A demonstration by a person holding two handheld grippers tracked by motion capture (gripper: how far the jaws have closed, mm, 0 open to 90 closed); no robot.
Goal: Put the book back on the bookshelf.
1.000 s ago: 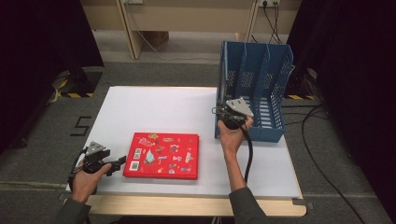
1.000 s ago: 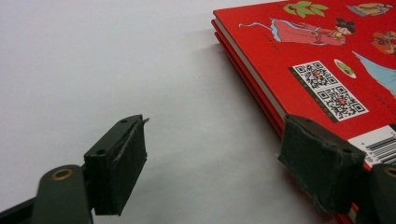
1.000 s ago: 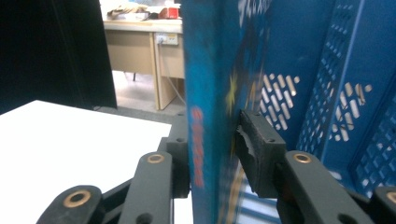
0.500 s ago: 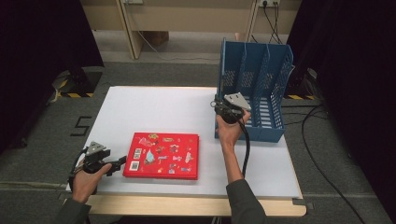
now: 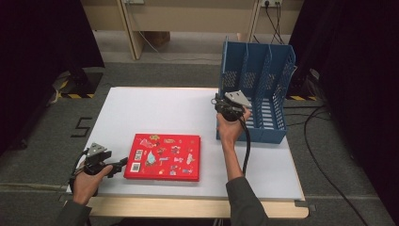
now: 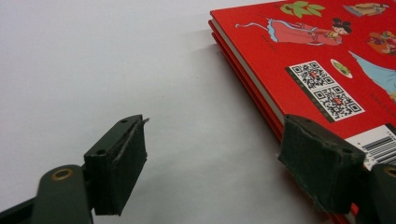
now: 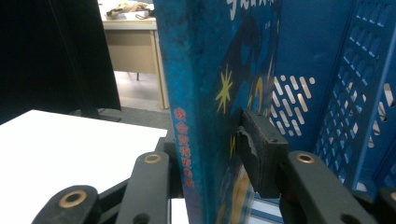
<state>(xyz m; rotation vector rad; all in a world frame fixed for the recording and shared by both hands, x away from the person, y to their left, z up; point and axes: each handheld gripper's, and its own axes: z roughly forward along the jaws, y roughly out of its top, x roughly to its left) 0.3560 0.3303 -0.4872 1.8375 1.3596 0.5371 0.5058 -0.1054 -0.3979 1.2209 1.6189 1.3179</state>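
Note:
A red book (image 5: 162, 157) with stickers and QR codes on its cover lies flat near the table's front edge. My left gripper (image 5: 119, 164) rests just left of it, open, and its right pad (image 6: 320, 170) is close against the red book (image 6: 322, 60) at its edge. My right gripper (image 5: 227, 106) is held up at the front left corner of the blue file rack (image 5: 263, 89). It is shut on an upright blue book (image 7: 219, 79) with yellow stars and red characters on the spine, right gripper (image 7: 212, 163) clamped low on it beside the rack wall (image 7: 345, 93).
The white table (image 5: 160, 108) stretches bare between the red book and the rack. The rack has three upright slots and stands at the table's right rear. A black cable trails from my right gripper down the forearm. Dark curtains and a wooden desk lie beyond.
My right gripper has moved slightly away and to the left with the blue book, closer to the rack's front left corner. The left gripper has stayed put.

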